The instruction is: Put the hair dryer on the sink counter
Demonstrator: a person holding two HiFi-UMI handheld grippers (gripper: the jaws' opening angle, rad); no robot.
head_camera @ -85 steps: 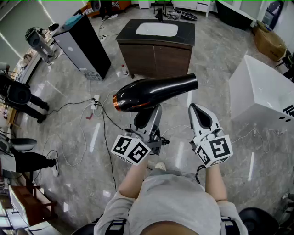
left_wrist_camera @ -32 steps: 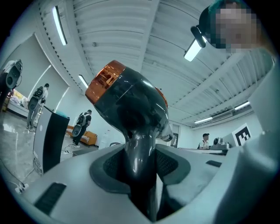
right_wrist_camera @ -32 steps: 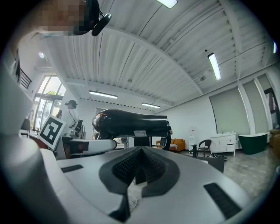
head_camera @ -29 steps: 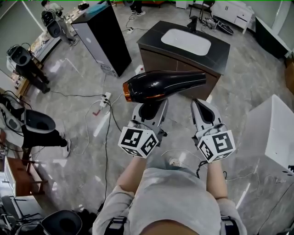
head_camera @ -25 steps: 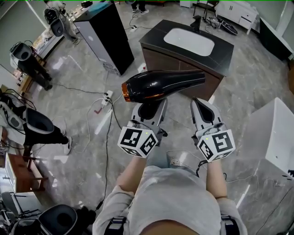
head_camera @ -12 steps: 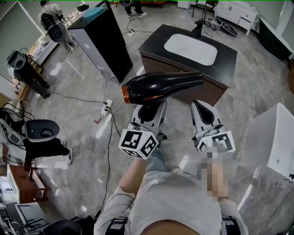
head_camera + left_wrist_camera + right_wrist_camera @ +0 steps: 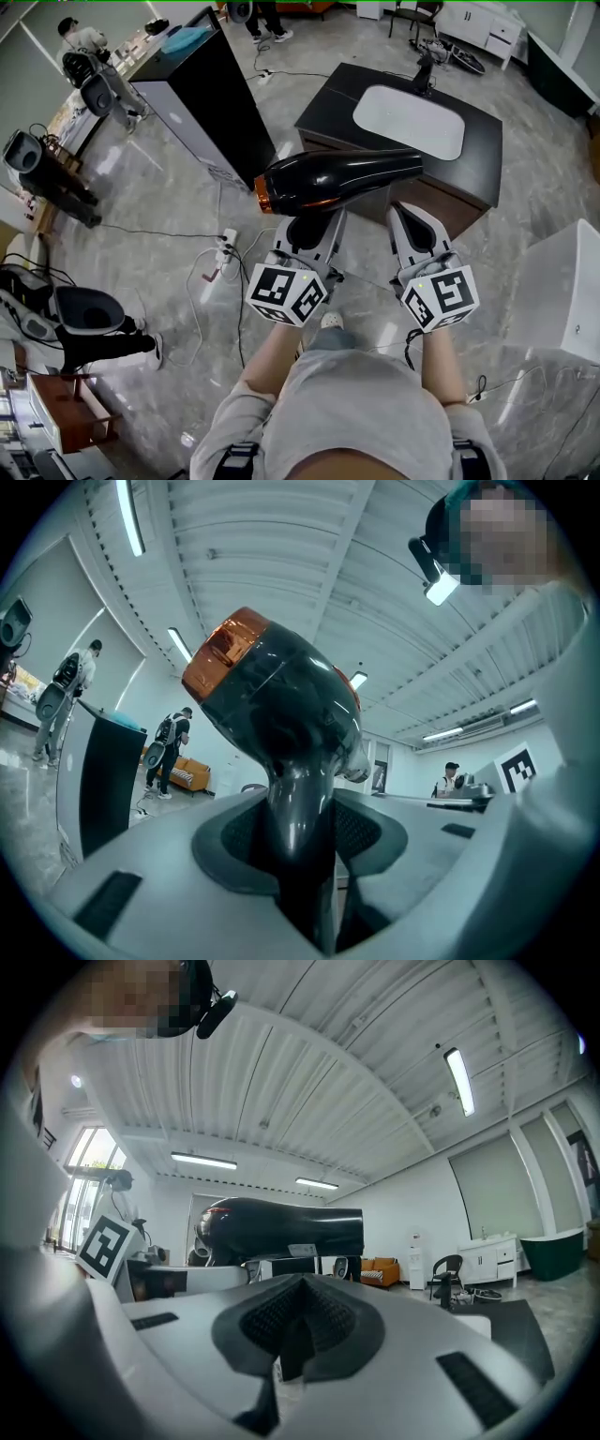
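A glossy black hair dryer (image 7: 342,178) with a copper back end lies crosswise above my left gripper (image 7: 309,230), nozzle pointing right. In the left gripper view the dryer's handle (image 7: 302,827) stands between the pads and the jaws are shut on it. The dryer's body (image 7: 281,1227) also shows at the left of the right gripper view. My right gripper (image 7: 412,220) is beside it, shut with nothing between its pads (image 7: 281,1321). The sink counter (image 7: 323,98), dark-topped with a white basin (image 7: 408,120), stands just ahead of both grippers.
A tall black cabinet (image 7: 202,98) stands left of the counter. A white tub (image 7: 562,291) is at the right. A power strip and cables (image 7: 225,248) lie on the grey floor to the left. Camera stands and people are at the far left and back.
Both grippers and the dryer have been carried forward together. The sink counter now sits closer and more to the right in the head view. The grip has not changed.
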